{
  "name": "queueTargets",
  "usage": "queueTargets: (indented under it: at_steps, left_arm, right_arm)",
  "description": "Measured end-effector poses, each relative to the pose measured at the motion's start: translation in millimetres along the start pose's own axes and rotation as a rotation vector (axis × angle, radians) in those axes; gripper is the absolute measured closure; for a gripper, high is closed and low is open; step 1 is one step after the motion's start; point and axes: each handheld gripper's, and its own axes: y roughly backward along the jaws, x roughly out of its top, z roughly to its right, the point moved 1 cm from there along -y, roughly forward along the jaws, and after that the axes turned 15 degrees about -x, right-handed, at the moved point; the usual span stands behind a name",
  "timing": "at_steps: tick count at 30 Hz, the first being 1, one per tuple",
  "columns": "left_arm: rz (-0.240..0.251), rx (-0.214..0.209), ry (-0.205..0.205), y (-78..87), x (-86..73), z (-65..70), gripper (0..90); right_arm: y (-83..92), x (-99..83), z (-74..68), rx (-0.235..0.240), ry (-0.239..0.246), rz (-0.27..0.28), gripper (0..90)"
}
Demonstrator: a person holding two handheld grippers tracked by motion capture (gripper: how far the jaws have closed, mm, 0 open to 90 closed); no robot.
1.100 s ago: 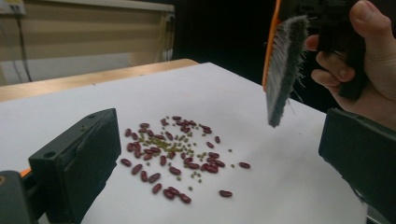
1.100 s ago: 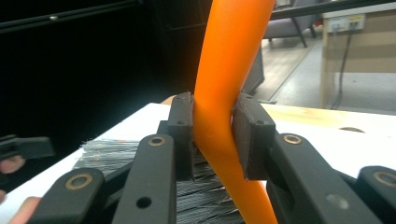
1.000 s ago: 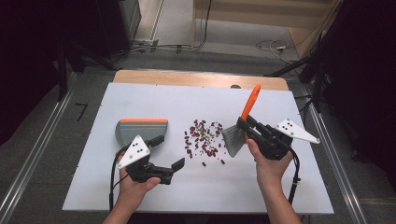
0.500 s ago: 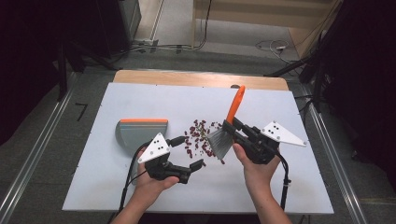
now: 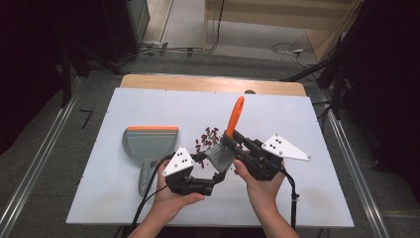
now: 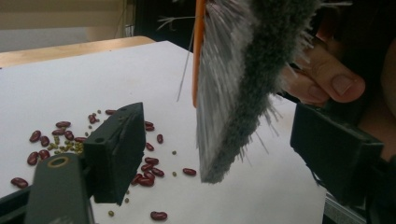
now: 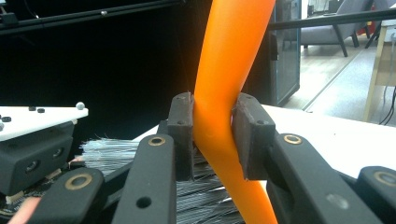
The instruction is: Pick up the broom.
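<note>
A hand brush with an orange handle (image 5: 236, 115) and grey bristles (image 5: 220, 155) hangs tilted over the white table. My right gripper (image 5: 232, 142) is shut on the handle (image 7: 219, 116) just above the bristles. My left gripper (image 5: 219, 174) sits right below and in front of the brush head. Its jaws have just been closing, and the bristles (image 6: 243, 93) hang between them. The left pad (image 6: 116, 149) and right pad (image 6: 336, 158) stand apart from the bristles. Red beans and small green ones (image 6: 144, 172) lie scattered on the table under the brush.
A grey dustpan with an orange lip (image 5: 150, 143) lies on the white table top (image 5: 307, 198) to the left of the left hand. The pile of beans (image 5: 210, 136) lies between it and the brush. A wooden edge runs along the far side.
Both hands have come together toward the middle. The left gripper moved right, away from the dustpan handle, up to the brush head. The right gripper carried the brush leftward over the beans.
</note>
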Motion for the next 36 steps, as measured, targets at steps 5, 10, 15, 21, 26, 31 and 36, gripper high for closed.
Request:
queueTargets:
  at_steps: [5,10,15,21,26,31,36]
  left_arm:
    - [-0.016,0.008,-0.001,-5.4,-1.7,2.6,26.6]
    - [-0.007,0.032,0.001,-6.6,-2.0,3.5,36.8]
    - [0.003,0.045,0.014,-4.3,-2.0,1.6,49.6]
    - [0.008,0.037,0.016,-5.1,-2.4,2.8,61.5]
    - [0.009,0.043,0.012,-4.0,-2.1,2.4,76.0]
    - [0.001,0.049,0.004,-3.6,-1.6,2.9,80.5]
    - [-0.009,0.039,-0.005,-1.7,-0.8,2.0,83.7]
  right_arm:
    - [-0.3,-1.1,-7.0,0.018,0.000,-0.001,69.0]
    - [-0.3,-2.1,-13.9,0.031,0.007,-0.004,69.0]
    - [0.5,-2.4,-17.3,0.033,0.012,0.001,69.0]
    - [-0.1,-3.7,-19.5,0.030,0.017,-0.004,69.0]
    - [-0.2,-4.5,-20.0,0.028,0.021,-0.003,69.0]
    - [-0.3,-4.8,-20.7,0.026,0.027,-0.004,68.9]
    - [-1.2,-4.2,-19.8,0.035,0.027,-0.008,68.4]
